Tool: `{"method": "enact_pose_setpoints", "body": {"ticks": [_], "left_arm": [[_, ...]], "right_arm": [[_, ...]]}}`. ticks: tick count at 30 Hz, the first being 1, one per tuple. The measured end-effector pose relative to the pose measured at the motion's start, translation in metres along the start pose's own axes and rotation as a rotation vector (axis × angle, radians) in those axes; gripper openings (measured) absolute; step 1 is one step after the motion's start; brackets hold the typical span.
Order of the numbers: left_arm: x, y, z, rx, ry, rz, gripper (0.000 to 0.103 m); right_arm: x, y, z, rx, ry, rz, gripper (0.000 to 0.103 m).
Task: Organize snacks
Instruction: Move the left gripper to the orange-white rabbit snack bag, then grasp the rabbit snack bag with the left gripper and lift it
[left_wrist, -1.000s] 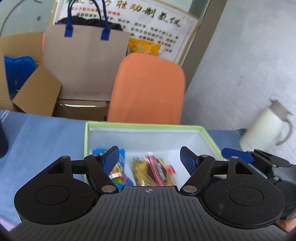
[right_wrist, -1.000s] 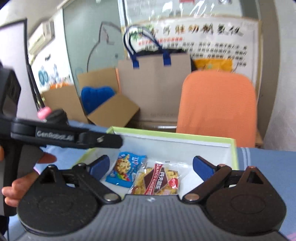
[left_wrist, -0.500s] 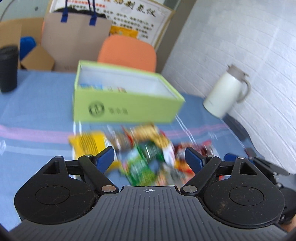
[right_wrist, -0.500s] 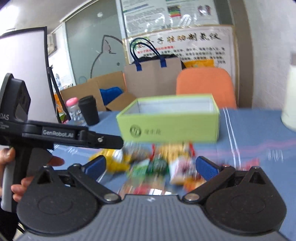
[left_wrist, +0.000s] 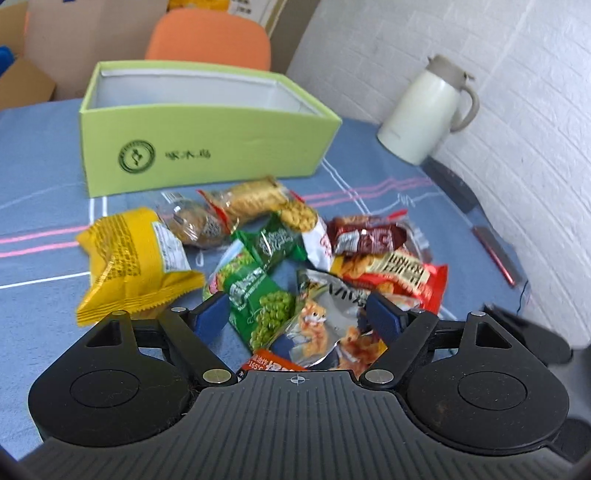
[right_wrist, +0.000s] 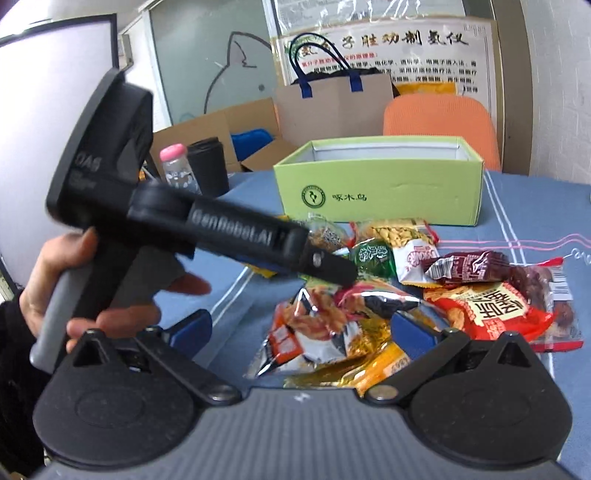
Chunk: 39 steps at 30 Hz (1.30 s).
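A light green open box stands on the blue tablecloth. In front of it lies a loose pile of snack packets: a yellow packet, a green pea packet, a silver packet and a red one. My left gripper hovers low over the pile with its jaws closing; the pea and silver packets lie between its fingers, and the pads do not press on them. My right gripper stands wide open over the silver packet. The left gripper, held by a hand, crosses the right wrist view.
A white jug stands at the right by the brick wall, with a red pen near the table's edge. A black cup and a pink-capped bottle stand at the left. An orange chair is behind the box.
Both grippers pulled back from above the box's inside and sank toward the snack pile in front of it. The right jaws widened a little.
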<state>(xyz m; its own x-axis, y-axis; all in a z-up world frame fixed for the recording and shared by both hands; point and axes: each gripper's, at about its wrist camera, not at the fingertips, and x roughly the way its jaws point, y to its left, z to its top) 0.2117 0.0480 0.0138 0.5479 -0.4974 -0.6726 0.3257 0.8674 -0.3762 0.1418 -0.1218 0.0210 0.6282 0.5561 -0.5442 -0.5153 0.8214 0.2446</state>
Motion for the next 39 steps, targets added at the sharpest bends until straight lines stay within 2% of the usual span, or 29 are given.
{"method": "enact_pose_setpoints", "body": {"ticks": [3,5,7,9,11,15,17,20,22,26,31,36,39], "left_arm": [[0.003,0.004,-0.003,-0.011,0.025,-0.055,0.06],[-0.003,0.004,-0.007,0.0,0.034,-0.066,0.058],[-0.012,0.002,-0.015,0.012,0.028,-0.038,0.058],[-0.025,0.0,-0.027,0.013,-0.001,0.023,0.058],[-0.038,0.008,-0.036,-0.043,-0.02,0.053,0.058],[-0.06,0.021,-0.053,-0.128,-0.047,0.061,0.059],[-0.066,0.021,-0.058,-0.132,-0.047,0.053,0.059],[-0.069,0.022,-0.054,-0.109,-0.077,0.143,0.062],[-0.067,0.025,-0.045,-0.106,-0.081,0.162,0.065],[-0.052,0.027,-0.03,-0.1,-0.046,0.132,0.065],[-0.037,0.026,-0.032,-0.063,-0.002,0.16,0.065],[-0.038,0.034,-0.033,-0.065,0.013,0.113,0.062],[-0.036,0.037,-0.032,-0.07,0.038,0.076,0.06]], "right_arm": [[0.015,-0.002,0.003,-0.003,0.022,0.015,0.102],[0.023,0.001,0.006,-0.005,0.03,0.041,0.102],[0.029,0.007,0.009,-0.014,0.027,0.071,0.102],[0.034,0.015,0.01,-0.036,0.028,0.117,0.102],[0.037,0.023,0.01,-0.038,0.031,0.181,0.102],[0.043,0.035,0.006,-0.062,0.047,0.242,0.102],[0.043,0.037,0.004,-0.063,0.056,0.217,0.102],[0.03,0.035,-0.001,-0.04,0.038,0.16,0.102],[0.023,0.035,-0.005,-0.01,0.028,0.142,0.102],[0.025,0.041,-0.016,0.042,0.026,0.125,0.102],[0.035,0.048,-0.019,0.036,0.032,0.065,0.102],[0.045,0.05,-0.012,0.007,0.048,0.065,0.102],[0.057,0.051,-0.011,-0.031,0.068,0.028,0.102]]}}
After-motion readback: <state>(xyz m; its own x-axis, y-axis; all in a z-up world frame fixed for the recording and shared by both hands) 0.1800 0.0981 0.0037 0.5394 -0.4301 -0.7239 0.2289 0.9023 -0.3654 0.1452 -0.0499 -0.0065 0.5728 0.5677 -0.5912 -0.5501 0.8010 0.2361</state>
